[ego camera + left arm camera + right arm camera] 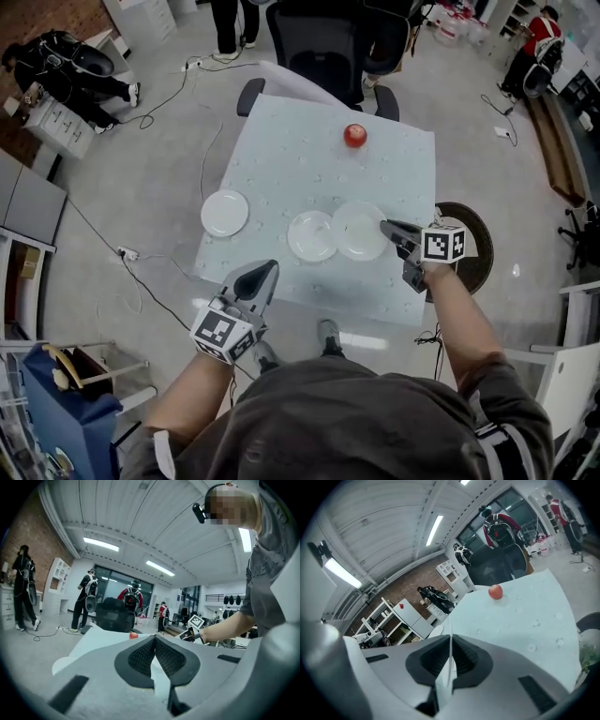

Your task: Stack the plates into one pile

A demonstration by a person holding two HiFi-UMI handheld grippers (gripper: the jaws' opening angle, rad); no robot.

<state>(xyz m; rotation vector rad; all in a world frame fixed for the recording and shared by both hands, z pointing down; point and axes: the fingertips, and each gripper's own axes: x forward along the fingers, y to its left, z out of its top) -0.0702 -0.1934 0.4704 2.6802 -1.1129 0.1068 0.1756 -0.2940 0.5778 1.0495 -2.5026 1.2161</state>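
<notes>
On table [281, 141], left plate [225, 213] apart, middle plate [310, 236] just beside right plate [361, 230], apple [354, 135] behind

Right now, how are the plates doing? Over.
Left gripper shut, empty. Right gripper shut on rim of right plate. Middle plate, left plate lie single, no pile yet. Apple far back, path clear.

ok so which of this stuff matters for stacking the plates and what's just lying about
For the job: left round white plate; middle round white plate; right round white plate, rim clamped in the right gripper.
Just lying about: small red apple; black office chair.
</notes>
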